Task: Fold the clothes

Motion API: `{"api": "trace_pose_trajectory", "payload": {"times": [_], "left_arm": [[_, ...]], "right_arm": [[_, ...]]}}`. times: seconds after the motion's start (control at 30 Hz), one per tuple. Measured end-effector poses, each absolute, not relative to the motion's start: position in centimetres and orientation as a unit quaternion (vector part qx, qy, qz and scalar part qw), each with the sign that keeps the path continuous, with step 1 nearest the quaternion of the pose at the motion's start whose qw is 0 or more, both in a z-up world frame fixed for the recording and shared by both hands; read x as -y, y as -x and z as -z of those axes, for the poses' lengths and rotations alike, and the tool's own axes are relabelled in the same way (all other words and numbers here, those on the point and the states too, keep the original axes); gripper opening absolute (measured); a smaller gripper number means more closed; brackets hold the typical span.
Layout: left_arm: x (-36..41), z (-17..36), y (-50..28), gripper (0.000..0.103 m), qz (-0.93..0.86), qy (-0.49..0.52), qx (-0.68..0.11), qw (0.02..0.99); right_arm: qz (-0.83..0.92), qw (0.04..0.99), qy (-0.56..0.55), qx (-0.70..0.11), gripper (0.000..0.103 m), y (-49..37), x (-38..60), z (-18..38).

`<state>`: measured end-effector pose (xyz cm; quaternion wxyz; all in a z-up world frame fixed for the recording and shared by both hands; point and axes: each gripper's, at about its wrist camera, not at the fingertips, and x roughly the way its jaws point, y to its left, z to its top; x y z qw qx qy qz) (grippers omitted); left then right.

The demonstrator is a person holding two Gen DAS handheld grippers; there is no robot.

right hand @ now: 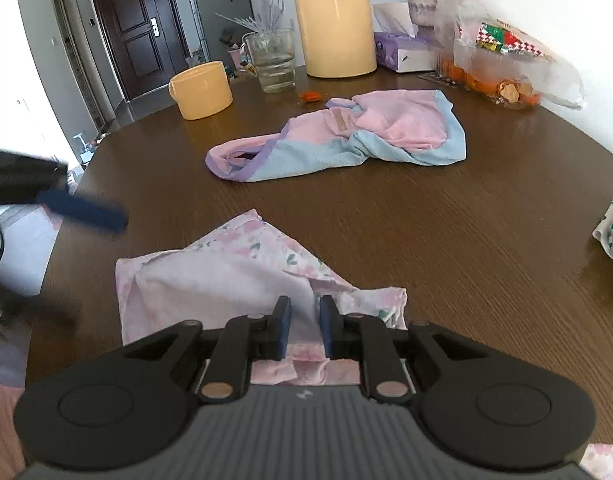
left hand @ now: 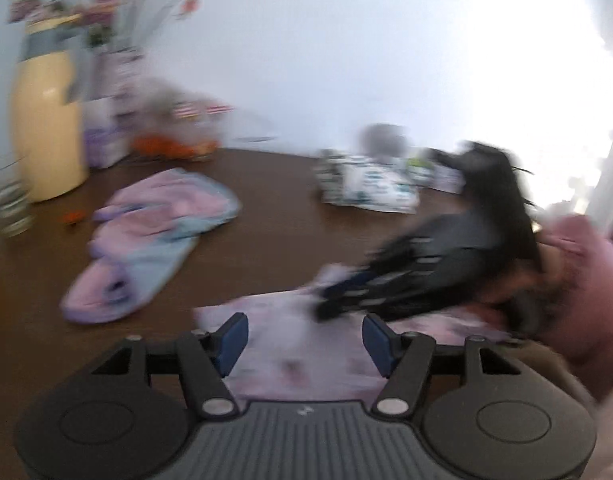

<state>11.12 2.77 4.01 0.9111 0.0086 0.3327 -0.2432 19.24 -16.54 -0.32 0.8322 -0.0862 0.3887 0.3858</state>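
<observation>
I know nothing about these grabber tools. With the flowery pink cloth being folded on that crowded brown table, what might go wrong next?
The right gripper has its jaws narrowly apart around a fold of the pale pink floral cloth; a thin pinch might slip out.

The left gripper is open with nothing gripped, so the fold could fall open.

The clear glass of water and yellow mug stand nearby; a wide swing might knock them.

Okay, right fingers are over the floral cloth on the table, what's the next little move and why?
Probably close the right gripper on the fold of the pink floral cloth. A ridge of fabric sits between its narrowly parted fingers, while the left gripper is open and holds nothing.
</observation>
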Motion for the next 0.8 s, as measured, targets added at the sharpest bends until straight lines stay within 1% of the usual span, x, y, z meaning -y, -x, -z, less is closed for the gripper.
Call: {"api": "trace_pose_trajectory", "payload": {"times": [0.03, 0.07, 0.1, 0.13, 0.17, 0.2, 0.23, 0.33, 0.4, 0.5, 0.53, 0.6, 0.73, 0.8], "left_arm": [[-3.0, -3.4, -11.6, 0.045, 0.235, -0.012, -0.342, 0.91], [-3.1, -2.8, -12.0, 0.038, 0.231, -0.016, -0.352, 0.907], [-3.1, -2.1, -12.3, 0.029, 0.234, -0.015, -0.361, 0.903], [-3.2, -1.6, -12.5, 0.028, 0.24, -0.011, -0.368, 0.898], [-3.2, -1.2, -12.6, 0.028, 0.245, -0.007, -0.37, 0.896], [-3.2, -1.0, -12.6, 0.028, 0.249, -0.004, -0.37, 0.895], [-3.3, -0.9, -12.5, 0.028, 0.253, -0.002, -0.369, 0.894], [-3.7, -0.7, -12.7, 0.028, 0.261, 0.002, -0.366, 0.893], [-3.7, -0.5, -12.7, 0.028, 0.264, 0.001, -0.365, 0.893], [-3.6, -0.4, -12.6, 0.029, 0.269, -0.003, -0.362, 0.892], [-3.7, -0.4, -12.6, 0.03, 0.272, -0.003, -0.361, 0.892], [-3.8, -0.3, -12.6, 0.031, 0.276, -0.002, -0.359, 0.891], [-4.0, -0.2, -12.6, 0.032, 0.28, -0.006, -0.359, 0.89], [-3.9, -0.2, -12.5, 0.039, 0.282, -0.015, -0.355, 0.891]], "right_arm": [[-0.385, 0.834, 0.085, -0.386, 0.016, -19.0, 16.7, 0.1], [-0.384, 0.836, 0.083, -0.382, 0.016, -18.8, 16.9, -0.1], [-0.382, 0.839, 0.079, -0.379, 0.016, -18.6, 17.1, -0.5], [-0.38, 0.842, 0.075, -0.375, 0.016, -18.3, 17.4, -0.9], [-0.378, 0.845, 0.071, -0.371, 0.017, -18.1, 17.6, -1.2], [-0.378, 0.846, 0.064, -0.371, 0.021, -17.8, 18.0, -1.6], [-0.38, 0.844, 0.052, -0.374, 0.028, -17.4, 18.4, -1.8], [-0.381, 0.836, 0.019, -0.394, 0.036, -16.2, 19.1, -2.2], [-0.375, 0.828, -0.009, -0.416, 0.039, -15.6, 19.3, -1.9], [-0.362, 0.814, -0.061, -0.45, 0.044, -15.3, 19.1, -1.0], [-0.361, 0.811, -0.073, -0.454, 0.045, -15.3, 18.9, -0.9], [-0.359, 0.807, -0.09, -0.46, 0.045, -15.1, 18.3, -0.9], [-0.365, 0.811, -0.08, -0.45, 0.045, -14.7, 16.6, -2.0], [-0.365, 0.818, -0.058, -0.44, 0.045, -14.1, 15.9, -2.7]]}}
